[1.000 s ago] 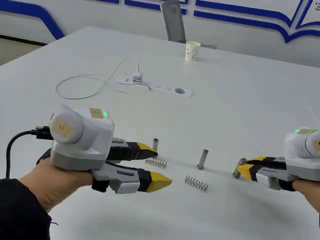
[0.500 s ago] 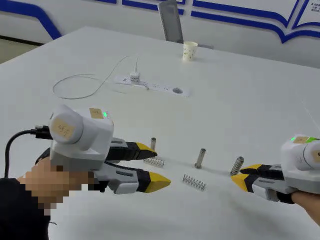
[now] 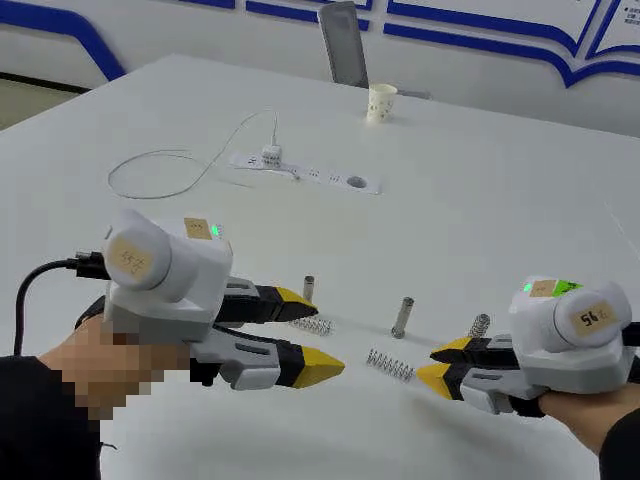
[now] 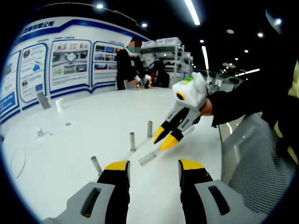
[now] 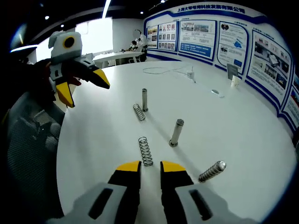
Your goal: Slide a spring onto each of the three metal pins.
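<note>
Toward the tabletop's near edge, right pin wears a spring, middle pin and left pin bare, a loose spring lying beside each; left gripper jaws wide apart, right gripper jaws narrowly apart, both empty.

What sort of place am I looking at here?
Probably a lab or demonstration hall: a big white worktable, blue-trimmed display boards along the wall, and storage shelves behind a person at the far end.
</note>
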Demonstrator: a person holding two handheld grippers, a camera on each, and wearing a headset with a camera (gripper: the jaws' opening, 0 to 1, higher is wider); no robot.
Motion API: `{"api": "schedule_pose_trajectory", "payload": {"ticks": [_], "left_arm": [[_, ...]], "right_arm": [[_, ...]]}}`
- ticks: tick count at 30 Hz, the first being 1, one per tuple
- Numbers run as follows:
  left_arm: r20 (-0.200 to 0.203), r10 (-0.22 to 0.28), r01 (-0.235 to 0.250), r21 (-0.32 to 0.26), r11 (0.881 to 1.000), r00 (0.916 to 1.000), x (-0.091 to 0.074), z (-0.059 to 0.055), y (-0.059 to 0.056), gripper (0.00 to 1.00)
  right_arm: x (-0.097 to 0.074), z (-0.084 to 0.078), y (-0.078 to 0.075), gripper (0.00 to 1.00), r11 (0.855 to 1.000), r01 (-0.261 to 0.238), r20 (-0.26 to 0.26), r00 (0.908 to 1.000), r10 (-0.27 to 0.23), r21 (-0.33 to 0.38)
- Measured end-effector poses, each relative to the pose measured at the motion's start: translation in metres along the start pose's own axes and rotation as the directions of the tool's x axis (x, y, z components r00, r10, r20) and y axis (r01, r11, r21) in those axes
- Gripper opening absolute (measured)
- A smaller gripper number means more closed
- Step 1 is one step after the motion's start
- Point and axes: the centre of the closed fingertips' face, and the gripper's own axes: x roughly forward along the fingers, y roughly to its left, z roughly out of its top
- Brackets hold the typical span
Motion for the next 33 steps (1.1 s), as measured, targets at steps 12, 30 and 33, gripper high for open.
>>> {"api": "schedule_pose_trajectory", "payload": {"ticks": [12,30,33], "left_arm": [[-0.005,-0.009,0.009,-0.002,1.0,0.9999,0.001,-0.002,-0.001,0.42],[-0.014,-0.016,0.016,-0.005,1.0,0.9998,0.003,-0.004,-0.003,0.42],[-0.019,-0.018,0.017,-0.003,1.0,0.9997,0.003,-0.005,-0.003,0.42]], "right_arm": [[0.018,-0.006,0.004,0.15,0.998,-0.054,-0.036,0.9979,0.053,-0.038],[0.023,-0.011,0.005,0.12,0.994,-0.079,-0.058,0.9955,0.076,-0.07],[0.019,-0.008,0.005,0.12,0.994,-0.077,-0.049,0.9961,0.074,-0.071]]}}
